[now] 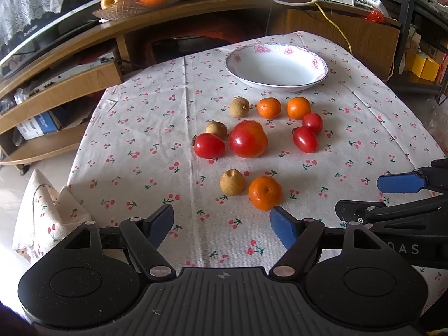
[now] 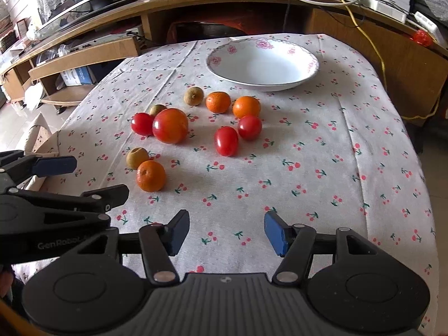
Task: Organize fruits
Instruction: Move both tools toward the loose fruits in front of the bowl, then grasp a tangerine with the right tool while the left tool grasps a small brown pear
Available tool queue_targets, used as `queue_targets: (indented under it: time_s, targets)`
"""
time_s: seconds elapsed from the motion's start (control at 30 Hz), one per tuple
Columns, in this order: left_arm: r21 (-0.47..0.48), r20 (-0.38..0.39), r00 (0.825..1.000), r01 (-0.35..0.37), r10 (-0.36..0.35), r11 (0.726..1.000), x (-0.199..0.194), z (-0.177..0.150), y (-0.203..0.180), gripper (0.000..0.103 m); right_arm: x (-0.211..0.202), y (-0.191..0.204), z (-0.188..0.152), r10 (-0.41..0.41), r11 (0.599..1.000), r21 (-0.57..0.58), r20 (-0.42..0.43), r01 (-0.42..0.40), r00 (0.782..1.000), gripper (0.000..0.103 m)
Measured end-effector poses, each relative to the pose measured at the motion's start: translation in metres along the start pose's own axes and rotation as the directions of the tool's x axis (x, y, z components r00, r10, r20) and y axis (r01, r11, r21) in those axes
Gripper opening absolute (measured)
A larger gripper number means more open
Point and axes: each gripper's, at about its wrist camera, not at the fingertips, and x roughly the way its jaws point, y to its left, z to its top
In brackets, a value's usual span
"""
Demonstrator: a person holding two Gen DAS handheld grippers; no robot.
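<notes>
left gripper released, empty | right gripper released, empty | white floral-rimmed ceramic bowl empty | small round orange mandarin nearest left gripper

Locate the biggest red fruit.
In the left wrist view the big red fruit sits mid-table on the cloth, beside a cherry tomato on its left.

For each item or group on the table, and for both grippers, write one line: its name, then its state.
White bowl: upright, empty, at the far end of the cloth.
Large red fruit: loose on the cloth, touching nothing but a small red tomato.
Nearest orange: on the cloth, beside a brown fruit.
Left gripper: open, holding nothing.
Right gripper: open, holding nothing.
</notes>
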Motion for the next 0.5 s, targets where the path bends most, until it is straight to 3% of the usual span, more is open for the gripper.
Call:
queue_targets:
  time_s: [0.5]
  targets:
    - [-0.089, -0.016, 1.0, -0.018, 0.017, 0.996, 0.001, -0.002, 0.044, 0.077, 0.027, 0.037, 0.024, 0.102, 0.986, -0.134, 0.009, -0.1, 0.995, 0.057]
